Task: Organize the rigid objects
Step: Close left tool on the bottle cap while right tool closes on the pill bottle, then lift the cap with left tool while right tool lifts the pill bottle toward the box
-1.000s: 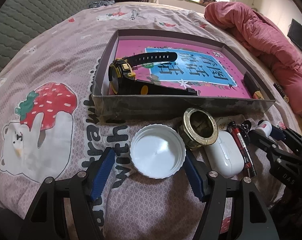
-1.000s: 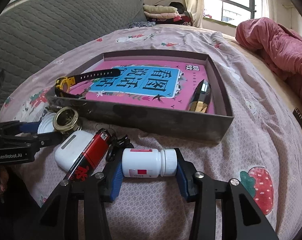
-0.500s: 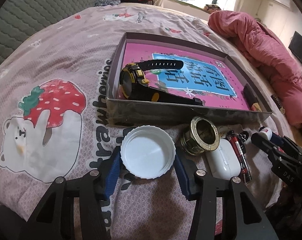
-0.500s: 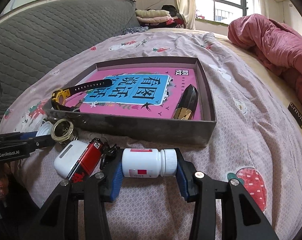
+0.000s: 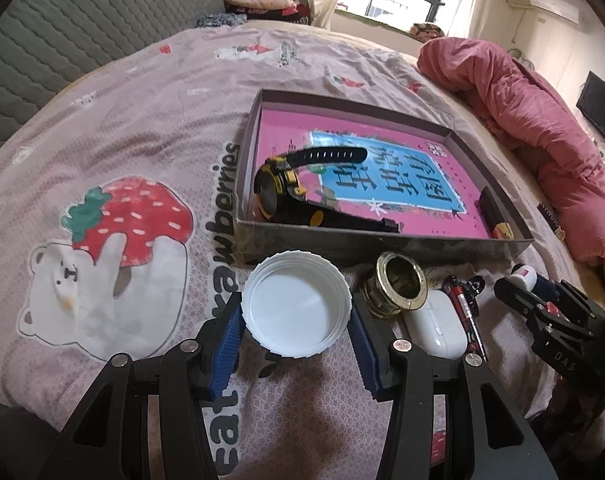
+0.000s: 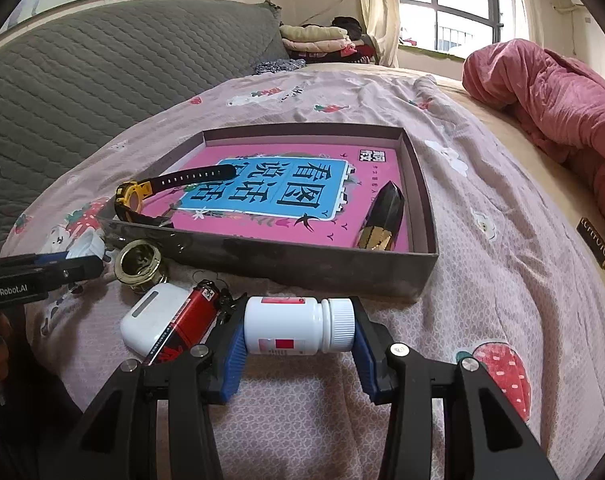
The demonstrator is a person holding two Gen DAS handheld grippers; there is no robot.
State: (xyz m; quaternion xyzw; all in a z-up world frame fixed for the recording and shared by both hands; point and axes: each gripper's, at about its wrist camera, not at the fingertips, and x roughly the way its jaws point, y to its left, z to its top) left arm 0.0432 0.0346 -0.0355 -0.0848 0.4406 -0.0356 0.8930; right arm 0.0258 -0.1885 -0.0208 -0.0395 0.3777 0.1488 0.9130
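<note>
The left gripper (image 5: 296, 316) has closed on the white lid (image 5: 296, 305) and lifts it; the box (image 5: 382, 245) waits at 12 o'clock. The right gripper (image 6: 298, 330) holds the bottle (image 6: 298, 325).

Home bedroom: bed (image 5: 114, 128) with strawberry sheet, quilted headboard (image 6: 102, 64) at ten o'clock, pink duvet (image 6: 542, 92) at two.

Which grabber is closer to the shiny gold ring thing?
Left. The left gripper, holding the white lid, is right beside the gold ring. The right gripper is farther off, past the earbud case.
</note>
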